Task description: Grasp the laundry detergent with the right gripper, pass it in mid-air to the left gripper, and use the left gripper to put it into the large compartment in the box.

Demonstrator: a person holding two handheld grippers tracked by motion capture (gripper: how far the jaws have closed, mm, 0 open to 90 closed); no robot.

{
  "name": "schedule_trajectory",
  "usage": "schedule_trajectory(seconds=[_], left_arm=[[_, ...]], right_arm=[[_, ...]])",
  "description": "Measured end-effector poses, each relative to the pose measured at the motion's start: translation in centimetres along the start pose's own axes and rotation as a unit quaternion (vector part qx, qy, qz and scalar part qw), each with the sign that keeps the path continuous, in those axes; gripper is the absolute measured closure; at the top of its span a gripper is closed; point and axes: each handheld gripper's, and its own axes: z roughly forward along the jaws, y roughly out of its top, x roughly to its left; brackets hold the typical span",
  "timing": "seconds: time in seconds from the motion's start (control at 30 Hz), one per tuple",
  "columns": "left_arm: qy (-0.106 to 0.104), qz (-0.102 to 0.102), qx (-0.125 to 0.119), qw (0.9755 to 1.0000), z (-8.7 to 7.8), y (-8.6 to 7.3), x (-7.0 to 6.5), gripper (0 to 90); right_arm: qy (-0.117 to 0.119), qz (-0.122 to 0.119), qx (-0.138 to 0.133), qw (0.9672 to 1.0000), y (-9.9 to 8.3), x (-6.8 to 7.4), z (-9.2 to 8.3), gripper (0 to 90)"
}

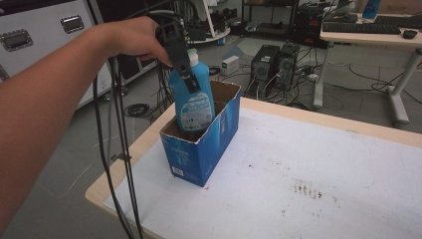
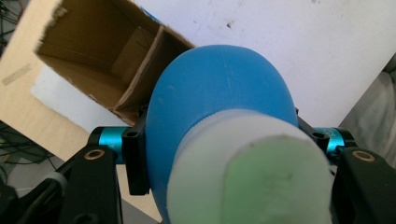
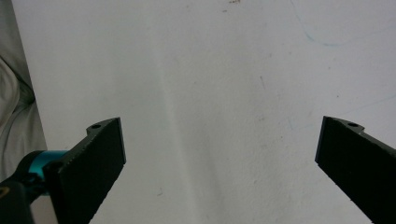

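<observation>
A blue bottle (image 1: 196, 102) with a white cap and a printed label hangs upright with its lower part inside an open blue cardboard box (image 1: 199, 159) near the table's left edge. My left gripper (image 1: 191, 82) is shut on the bottle's upper body just below the cap. The left gripper view looks down over the cap at the bottle (image 2: 219, 93), with the box (image 2: 107, 51) and its brown inner divider beneath it. My left gripper (image 2: 224, 144) has a black jaw pressed on each side. My right gripper (image 3: 219, 154) stands open above bare white tabletop, nothing between its jaws.
The white-topped table (image 1: 323, 174) with a wooden rim stretches right of the box. Black cables (image 1: 114, 149) hang from the left hand past the table's left corner. On the floor behind stand computer towers (image 1: 273, 62), a desk (image 1: 368, 32) and a silver case (image 1: 40, 35).
</observation>
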Motion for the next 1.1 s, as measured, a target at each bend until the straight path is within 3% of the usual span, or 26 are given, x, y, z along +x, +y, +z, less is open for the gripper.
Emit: schedule_trajectory(seconds=[0.07, 0.73, 1.1], left_arm=[[-0.007, 0.004, 0.004, 1.0000, 1.3, -0.4, 0.1, 37.8], [-0.032, 0.013, 0.033, 0.9989, 8.8, -1.8, 0.1, 37.8], [-0.037, 0.017, 0.050, 0.9979, 11.4, -2.3, 0.2, 37.8]], right_arm=[[0.002, 0.002, 0.004, 1.0000, -0.2, 0.0, 0.2, 1.0], [0.010, 0.007, 0.021, 0.9997, -0.3, 0.3, 1.0, 1.0], [0.014, 0.003, 0.029, 0.9995, -0.2, 0.4, 1.5, 1.0]])
